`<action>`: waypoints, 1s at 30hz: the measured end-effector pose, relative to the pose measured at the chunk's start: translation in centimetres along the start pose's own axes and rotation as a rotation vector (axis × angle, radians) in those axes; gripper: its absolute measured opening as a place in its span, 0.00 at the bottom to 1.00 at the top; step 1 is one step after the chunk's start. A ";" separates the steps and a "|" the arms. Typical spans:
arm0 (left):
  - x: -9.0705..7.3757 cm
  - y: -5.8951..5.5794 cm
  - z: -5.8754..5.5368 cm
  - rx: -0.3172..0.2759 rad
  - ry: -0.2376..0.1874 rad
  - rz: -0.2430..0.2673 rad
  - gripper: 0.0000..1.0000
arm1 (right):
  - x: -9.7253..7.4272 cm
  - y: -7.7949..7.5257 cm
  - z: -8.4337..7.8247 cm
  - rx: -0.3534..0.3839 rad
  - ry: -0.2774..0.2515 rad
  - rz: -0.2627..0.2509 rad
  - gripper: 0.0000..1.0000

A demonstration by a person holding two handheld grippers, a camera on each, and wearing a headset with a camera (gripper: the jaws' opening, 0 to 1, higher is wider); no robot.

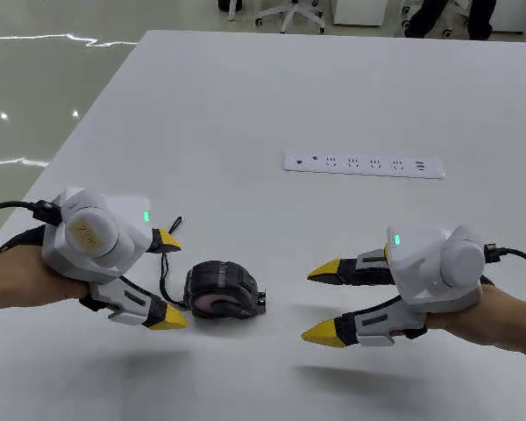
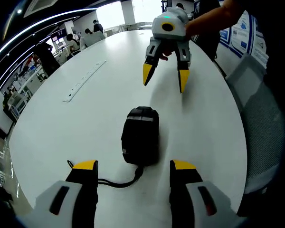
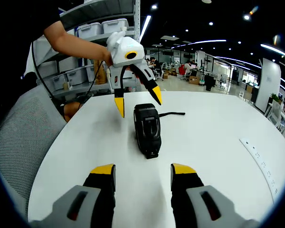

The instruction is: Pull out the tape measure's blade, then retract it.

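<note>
**Both pairs of jaws open, tape measure lying between them**

My left gripper (image 1: pixel 168 279) sat at the near left of the white workbench (image 1: pixel 245 114), its yellow-tipped jaws spread wide and holding nothing. The tips reached towards the rear of the dark, rounded tape measure (image 1: pixel 223 291), just beside the case but not touching it. I judged they were there to clamp the case and steady it. The tape measure's thin black cord loop (image 1: pixel 164 279) trailed back from the case into the gap between those jaws.

The tape measure lay flat on the bench, free of both grippers, with no blade drawn out. The end facing right looked like the mouth where the blade's hook sits, though it was too small to be sure.

My right gripper (image 1: pixel 318 303) pointed back at that end from a little way off, its jaws also parted and empty. I took this as lined up to pinch the hook and pull. Farther back lay a white power strip (image 1: pixel 364 164), well apart from the work.
</note>
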State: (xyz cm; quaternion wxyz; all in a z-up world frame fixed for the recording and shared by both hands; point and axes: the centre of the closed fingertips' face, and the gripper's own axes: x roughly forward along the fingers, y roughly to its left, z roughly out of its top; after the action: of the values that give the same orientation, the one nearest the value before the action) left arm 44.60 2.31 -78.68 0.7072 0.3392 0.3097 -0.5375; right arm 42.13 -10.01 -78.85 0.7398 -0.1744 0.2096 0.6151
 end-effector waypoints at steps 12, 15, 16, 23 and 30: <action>1.2 -0.4 0.9 0.013 -0.018 -0.055 0.50 | 3.0 -1.0 0.0 -0.017 -0.007 0.029 0.43; 1.4 -0.6 1.1 0.008 -0.024 -0.059 0.48 | 3.6 -1.1 0.0 -0.024 -0.006 0.037 0.39; 1.4 -0.7 1.2 0.009 -0.027 -0.062 0.47 | 3.8 -1.1 0.0 -0.028 -0.003 0.041 0.38; 2.0 -1.1 1.4 0.032 -0.019 -0.083 0.40 | 5.0 -1.3 -0.3 -0.051 0.022 0.069 0.32; 2.3 -1.0 1.4 0.041 -0.008 -0.088 0.33 | 5.9 -1.5 -0.3 -0.071 0.041 0.094 0.27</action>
State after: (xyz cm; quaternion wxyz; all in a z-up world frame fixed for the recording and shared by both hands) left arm 44.26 -0.23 -79.84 0.6769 0.3376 0.3104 -0.5757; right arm 44.50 -5.50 -82.25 0.6990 -0.2032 0.2106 0.6525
